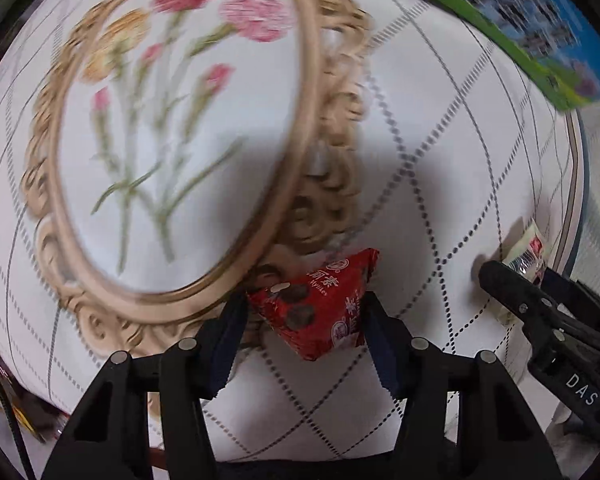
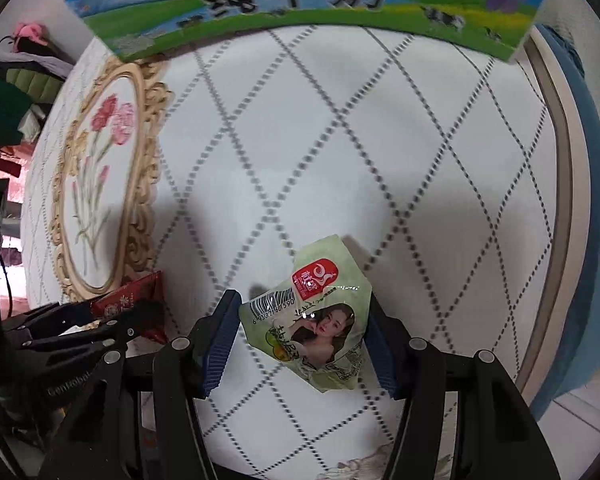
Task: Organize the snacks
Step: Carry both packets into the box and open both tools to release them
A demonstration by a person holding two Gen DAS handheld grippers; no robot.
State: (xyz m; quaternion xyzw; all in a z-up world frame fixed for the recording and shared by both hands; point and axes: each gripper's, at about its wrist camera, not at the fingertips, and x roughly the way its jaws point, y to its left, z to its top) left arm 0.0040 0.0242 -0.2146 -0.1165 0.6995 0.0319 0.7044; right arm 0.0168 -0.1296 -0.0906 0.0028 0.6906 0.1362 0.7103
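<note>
A red snack packet (image 1: 316, 304) with dark round chocolates printed on it sits between the blue pads of my left gripper (image 1: 304, 320), which is shut on it just above the white quilted surface (image 1: 440, 160). My right gripper (image 2: 304, 336) is shut on a pale green snack packet (image 2: 320, 312) that bears a barcode and a printed portrait. The two grippers are close side by side. In the right wrist view the red packet (image 2: 130, 296) shows at the lower left. In the left wrist view the green packet (image 1: 528, 250) shows at the right edge.
A milk carton box (image 2: 300, 4) with green grass and blue sky print lies at the far side. An oval embroidered flower panel (image 1: 172, 120) with a tan scrolled border lies to the left. The quilted surface's rounded edge (image 2: 560, 200) runs down the right. Clothes (image 2: 12, 104) pile up at the far left.
</note>
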